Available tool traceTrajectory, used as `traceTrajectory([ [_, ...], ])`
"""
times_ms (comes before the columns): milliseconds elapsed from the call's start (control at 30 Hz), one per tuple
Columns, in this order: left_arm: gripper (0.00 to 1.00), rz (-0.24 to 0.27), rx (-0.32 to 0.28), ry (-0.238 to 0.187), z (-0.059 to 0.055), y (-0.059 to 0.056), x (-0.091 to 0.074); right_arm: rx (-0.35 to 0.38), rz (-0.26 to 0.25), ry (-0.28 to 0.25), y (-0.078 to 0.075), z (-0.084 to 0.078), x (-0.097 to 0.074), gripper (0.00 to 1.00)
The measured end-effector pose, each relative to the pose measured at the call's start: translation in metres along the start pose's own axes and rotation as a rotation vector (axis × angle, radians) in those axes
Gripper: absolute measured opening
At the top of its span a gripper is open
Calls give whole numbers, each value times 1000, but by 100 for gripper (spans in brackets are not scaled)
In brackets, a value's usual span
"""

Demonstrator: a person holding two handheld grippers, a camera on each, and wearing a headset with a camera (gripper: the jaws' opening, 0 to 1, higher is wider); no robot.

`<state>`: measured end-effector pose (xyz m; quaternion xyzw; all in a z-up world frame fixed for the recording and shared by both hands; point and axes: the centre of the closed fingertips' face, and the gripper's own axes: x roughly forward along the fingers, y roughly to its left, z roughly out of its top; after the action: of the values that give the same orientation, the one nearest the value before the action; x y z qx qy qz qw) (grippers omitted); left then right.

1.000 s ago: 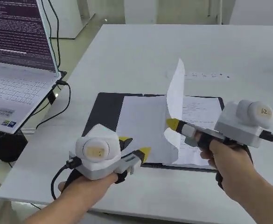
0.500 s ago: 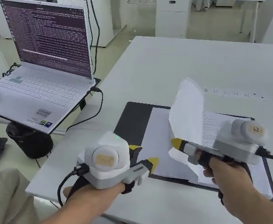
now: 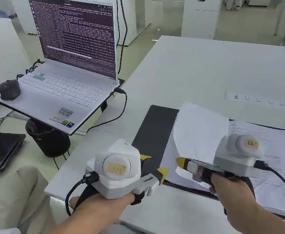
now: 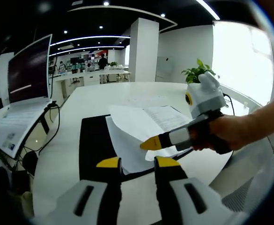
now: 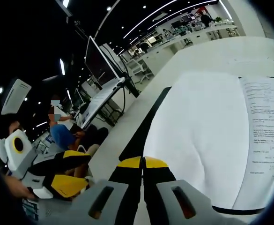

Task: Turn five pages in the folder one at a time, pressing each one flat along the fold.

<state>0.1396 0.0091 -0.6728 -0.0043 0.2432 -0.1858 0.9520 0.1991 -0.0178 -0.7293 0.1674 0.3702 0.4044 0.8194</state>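
Note:
A black folder (image 3: 154,131) lies open on the white table (image 3: 200,63), with printed sheets (image 3: 274,146) on its right half. My right gripper (image 3: 180,162) is shut on the lower edge of one white page (image 3: 200,131). The page bows up and leans over the left half. In the right gripper view the closed jaws (image 5: 142,162) meet at that page (image 5: 197,126). My left gripper (image 3: 153,165) hovers open at the folder's near left corner, holding nothing. Its own view shows its yellow tips (image 4: 138,162) apart, just short of the page (image 4: 132,126) and the folder (image 4: 92,140).
An open laptop (image 3: 69,58) stands on a lower stand at the left, a mouse (image 3: 9,89) beside it, and its black cable (image 3: 115,112) hangs at the table's left edge. A white power strip (image 3: 259,100) lies beyond the folder. A person sits far off (image 5: 62,131).
The right gripper has carried the page from nearly upright down and over to the left. The head camera has turned left, so the laptop shows more. The left gripper stays open in place.

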Motion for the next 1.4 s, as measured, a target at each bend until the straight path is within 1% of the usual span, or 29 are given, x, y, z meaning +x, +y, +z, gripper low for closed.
traceTrajectory([
  [33, 26, 9, -10, 10, -3, 3, 0, 2, -1, 7, 0, -1, 3, 0],
  [100, 25, 13, -18, 7, -4, 5, 0, 2, -2, 16, 0, -4, 7, 0],
  [200, 25, 26, -27, 6, -5, 10, 1, 4, -1, 55, 1, -13, 19, 0],
  [267, 25, 34, -29, 11, -7, 12, 1, 30, 15, 85, 5, -20, 26, 0],
  [300, 25, 35, -32, 12, -7, 13, 2, 26, 5, 82, 3, -21, 28, 0],
  [333, 25, 40, -34, 10, -8, 14, 3, 18, -5, 90, 1, -23, 31, 0],
  [400, 25, 48, -38, 13, -9, 16, 3, 27, -17, 114, -4, -29, 35, 0],
  [500, 25, 58, -40, 19, -11, 18, 5, 11, -25, 134, -7, -35, 40, 0],
  [600, 25, 61, -43, 27, -14, 17, 6, 2, -34, 147, -11, -40, 44, 0],
  [633, 25, 63, -35, 35, -16, 17, 7, -6, -37, 147, -13, -41, 45, 0],
  [700, 25, 61, -34, 37, -17, 17, 8, -3, -41, 146, -14, -42, 47, 0],
  [800, 25, 69, -38, 37, -17, 17, 8, -7, -44, 140, -12, -43, 46, 0],
  [933, 25, 75, -43, 46, -19, 18, 9, -34, -42, 146, -13, -45, 46, 0],
  [967, 25, 73, -39, 51, -20, 18, 9, -35, -37, 145, -12, -45, 45, 1],
  [1033, 25, 66, -36, 59, -21, 16, 9, -23, 24, 146, -2, -48, 45, 4],
  [1067, 26, 64, -34, 62, -21, 16, 9, -36, 47, 152, 2, -50, 44, 5],
  [1100, 26, 60, -24, 76, -23, 17, 11, -51, 43, 145, 2, -49, 43, 6],
  [1133, 26, 58, -16, 86, -25, 17, 12, -49, 45, 127, 2, -47, 41, 8],
  [1167, 26, 55, -5, 92, -25, 19, 14, -34, 59, 110, 4, -44, 40, 9],
  [1200, 27, 53, -3, 94, -26, 20, 15, -3, 77, 103, 6, -41, 35, 9],
  [1233, 26, 50, 5, 108, -26, 21, 17, -1, 72, 100, 4, -39, 31, 11],
  [1267, 26, 48, 9, 115, -27, 21, 19, 2, 73, 86, 2, -35, 28, 12],
  [1300, 26, 41, 16, 128, -30, 20, 23, 2, 76, 56, -1, -27, 22, 11],
  [1333, 27, 25, 35, 158, -35, 18, 26, 12, 71, 43, -4, -23, 17, 10],
  [1367, 27, 10, 58, 176, -37, 16, 29, 33, 56, 25, -11, -18, 11, 10],
  [1400, 27, 5, 67, 175, -36, 14, 35, 45, 51, 12, -15, -13, 8, 10],
])
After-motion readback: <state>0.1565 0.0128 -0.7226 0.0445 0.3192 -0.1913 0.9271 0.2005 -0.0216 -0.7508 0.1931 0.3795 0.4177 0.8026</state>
